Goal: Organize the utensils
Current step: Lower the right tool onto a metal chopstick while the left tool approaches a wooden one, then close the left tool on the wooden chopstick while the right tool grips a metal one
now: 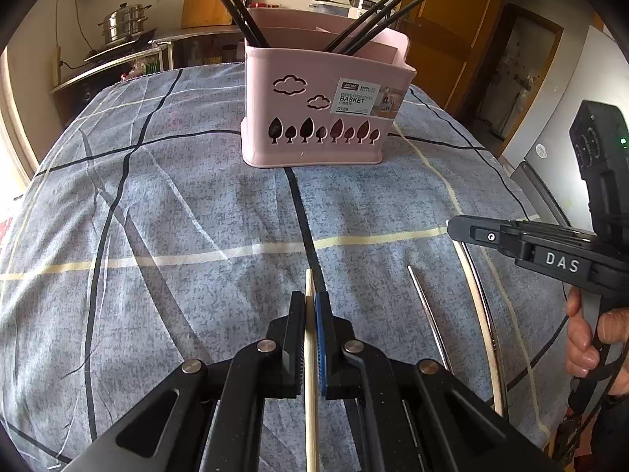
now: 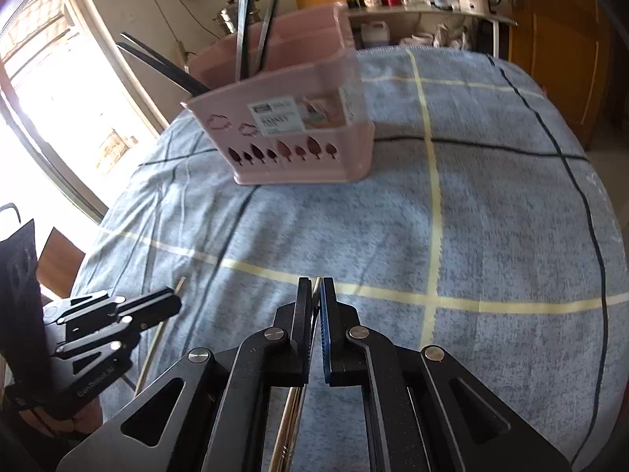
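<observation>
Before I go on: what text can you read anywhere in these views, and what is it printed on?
"BASKET": sticker on the pink basket, left wrist view.
"0129": same sticker, bottom line.
"DAS": side of the right claw.
"GenRobot.AI", faint: left claw body, right wrist view.
Sticker's brand logo and smaller lines: too small to read.
Sticker in right wrist view: blurred.

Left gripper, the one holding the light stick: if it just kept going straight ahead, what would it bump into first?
Most likely the pink chopstick basket. The left gripper, shut on a pale wooden chopstick, points along the tablecloth toward the basket's front wall, with only bare cloth between. If it tilts downward, it may touch cloth first.
</observation>
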`<state>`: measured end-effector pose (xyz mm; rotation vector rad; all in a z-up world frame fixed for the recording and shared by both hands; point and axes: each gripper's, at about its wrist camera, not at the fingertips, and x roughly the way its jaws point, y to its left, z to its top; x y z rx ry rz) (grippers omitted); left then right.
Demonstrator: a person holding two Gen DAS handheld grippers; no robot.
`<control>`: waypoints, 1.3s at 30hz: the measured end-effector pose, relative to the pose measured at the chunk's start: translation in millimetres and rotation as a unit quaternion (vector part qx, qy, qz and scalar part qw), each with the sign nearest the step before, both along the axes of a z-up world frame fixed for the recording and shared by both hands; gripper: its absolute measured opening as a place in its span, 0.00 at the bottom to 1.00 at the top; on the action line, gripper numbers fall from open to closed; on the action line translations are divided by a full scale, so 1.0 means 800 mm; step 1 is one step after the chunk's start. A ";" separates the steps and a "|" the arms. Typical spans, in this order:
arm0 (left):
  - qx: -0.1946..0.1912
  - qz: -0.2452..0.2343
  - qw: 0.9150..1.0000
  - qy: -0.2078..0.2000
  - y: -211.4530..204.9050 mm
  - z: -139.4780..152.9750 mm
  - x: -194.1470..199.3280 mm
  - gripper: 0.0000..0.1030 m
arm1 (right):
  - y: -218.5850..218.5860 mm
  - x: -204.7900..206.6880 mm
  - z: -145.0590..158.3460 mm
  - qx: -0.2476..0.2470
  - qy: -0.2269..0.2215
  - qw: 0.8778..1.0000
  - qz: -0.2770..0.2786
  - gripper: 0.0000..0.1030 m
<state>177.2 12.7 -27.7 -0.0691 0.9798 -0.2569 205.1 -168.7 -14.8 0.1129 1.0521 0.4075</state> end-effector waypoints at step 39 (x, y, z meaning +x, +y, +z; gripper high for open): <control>0.066 -0.046 0.996 0.042 -0.036 -0.016 0.028 0.05 | 0.021 -0.007 -0.025 -0.063 0.020 0.998 0.000 0.07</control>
